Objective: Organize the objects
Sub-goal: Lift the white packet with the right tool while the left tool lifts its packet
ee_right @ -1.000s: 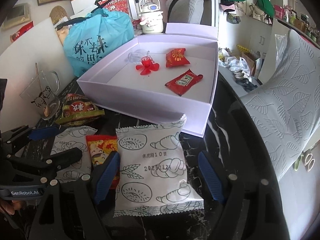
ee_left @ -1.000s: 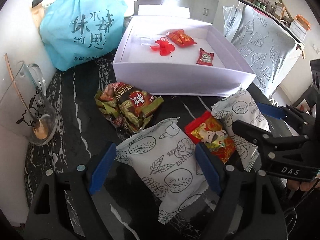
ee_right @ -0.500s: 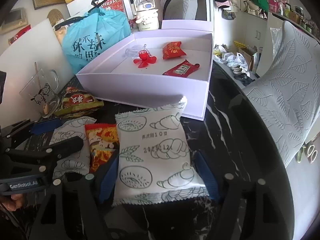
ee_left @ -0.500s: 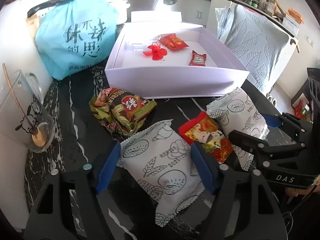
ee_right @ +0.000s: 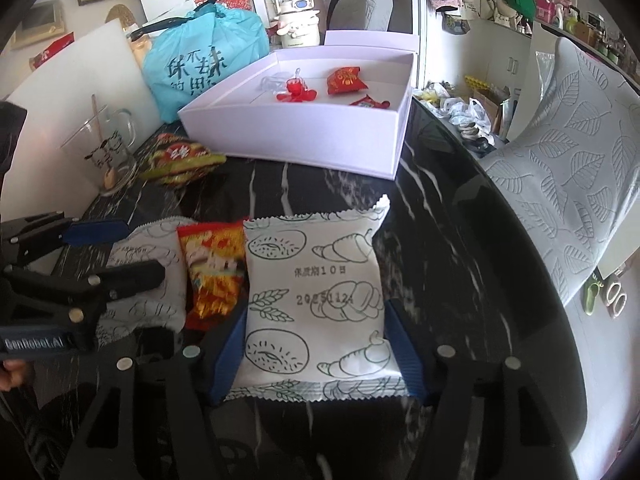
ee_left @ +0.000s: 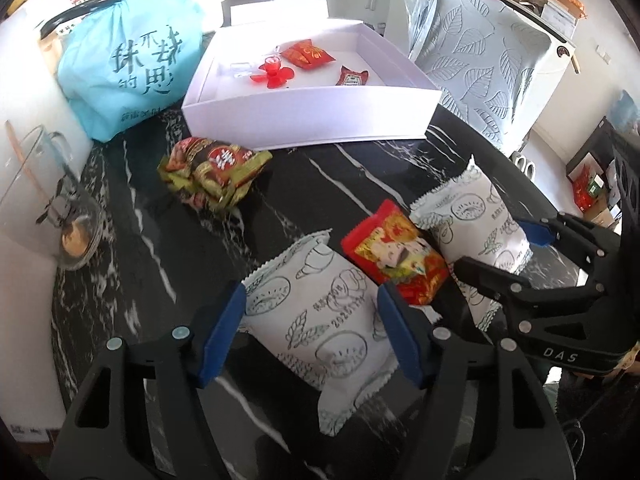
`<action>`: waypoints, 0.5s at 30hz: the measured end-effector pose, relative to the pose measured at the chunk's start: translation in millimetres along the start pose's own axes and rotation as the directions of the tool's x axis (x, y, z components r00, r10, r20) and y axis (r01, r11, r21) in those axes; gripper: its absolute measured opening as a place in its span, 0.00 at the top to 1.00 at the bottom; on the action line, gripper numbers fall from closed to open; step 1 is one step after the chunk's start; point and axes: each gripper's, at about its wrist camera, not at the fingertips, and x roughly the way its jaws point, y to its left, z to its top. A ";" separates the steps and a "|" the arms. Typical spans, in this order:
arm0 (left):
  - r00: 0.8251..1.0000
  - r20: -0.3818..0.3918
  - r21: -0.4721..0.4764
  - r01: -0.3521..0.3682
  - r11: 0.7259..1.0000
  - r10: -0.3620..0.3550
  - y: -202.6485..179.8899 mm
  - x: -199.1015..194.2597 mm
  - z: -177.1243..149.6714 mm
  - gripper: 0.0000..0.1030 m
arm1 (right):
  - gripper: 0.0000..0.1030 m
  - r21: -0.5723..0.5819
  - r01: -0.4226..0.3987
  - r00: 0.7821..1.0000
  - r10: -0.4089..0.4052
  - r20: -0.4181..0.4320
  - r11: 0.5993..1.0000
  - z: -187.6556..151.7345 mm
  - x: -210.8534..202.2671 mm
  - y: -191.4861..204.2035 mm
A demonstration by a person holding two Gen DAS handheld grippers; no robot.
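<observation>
While the left tool has its blue pads pressed against one white bread packet, the right tool clamps the other white packet. Between the packets on the black worktop lies a red snack packet; beyond it sits the white box.
</observation>
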 end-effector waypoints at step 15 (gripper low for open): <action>0.998 -0.048 -0.003 -0.049 0.999 0.049 -5.6 15.0 -14.3 0.21 | 0.23 0.000 -0.009 1.000 0.009 0.006 1.000 -17.5 -3.2 0.4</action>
